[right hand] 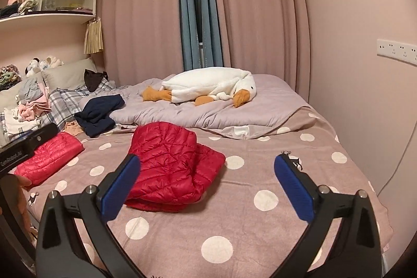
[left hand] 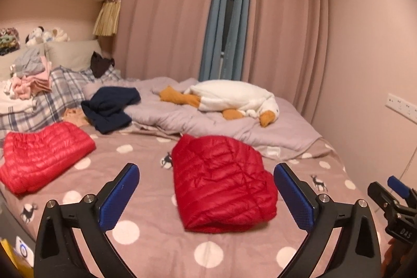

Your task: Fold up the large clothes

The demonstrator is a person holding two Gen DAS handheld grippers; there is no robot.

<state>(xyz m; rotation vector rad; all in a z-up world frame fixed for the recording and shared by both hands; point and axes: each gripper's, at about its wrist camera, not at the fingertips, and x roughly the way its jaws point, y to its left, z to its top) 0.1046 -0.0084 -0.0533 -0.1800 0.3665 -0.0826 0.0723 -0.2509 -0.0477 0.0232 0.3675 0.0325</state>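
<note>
A red quilted down jacket lies folded into a compact bundle on the polka-dot bed; it also shows in the right wrist view. My left gripper is open and empty, raised above the bundle with a finger on each side. My right gripper is open and empty, hovering to the right of the bundle; it also shows at the right edge of the left wrist view. A second red down jacket lies folded at the left of the bed, and appears in the right wrist view.
A navy garment lies crumpled behind the jackets. A grey duvet with a white goose plush covers the far half of the bed. A clothes pile and plaid pillows sit at the left. The wall is at the right.
</note>
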